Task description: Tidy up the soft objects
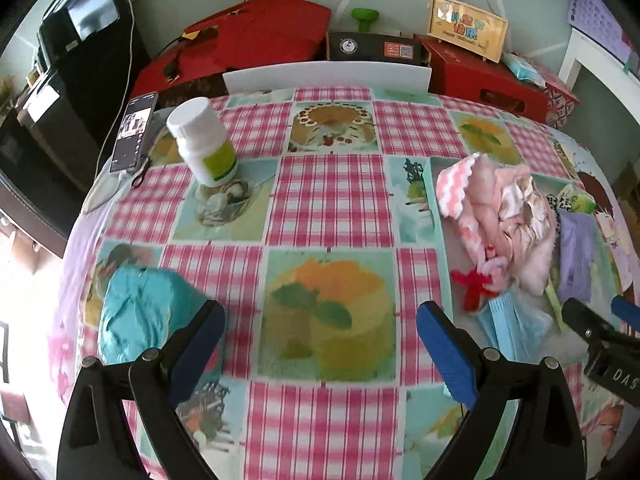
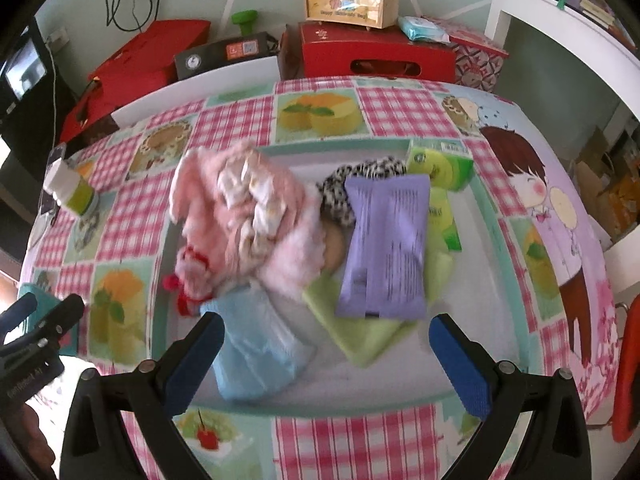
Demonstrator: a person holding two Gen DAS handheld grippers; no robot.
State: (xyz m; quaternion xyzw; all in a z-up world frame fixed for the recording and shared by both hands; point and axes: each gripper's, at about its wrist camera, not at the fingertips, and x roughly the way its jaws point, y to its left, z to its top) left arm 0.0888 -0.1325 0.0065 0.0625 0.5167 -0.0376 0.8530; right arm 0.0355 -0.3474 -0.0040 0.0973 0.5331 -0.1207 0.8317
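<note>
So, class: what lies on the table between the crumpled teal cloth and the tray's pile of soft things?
Only bare checked tablecloth between the teal cloth and the pile, in the left wrist view.

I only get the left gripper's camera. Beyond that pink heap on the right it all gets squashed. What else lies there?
Observer: A purple packet lies flat on a light green cloth, inside a pale tray.
Operator: Anything behind the packet?
Observer: A green box stands at the tray's far corner, beside a black-and-white spotted fabric.
Operator: And that blue bundle near my right edge?
Observer: The light blue stack lies in the tray's near left part, next to the open right gripper, which holds nothing.
</note>
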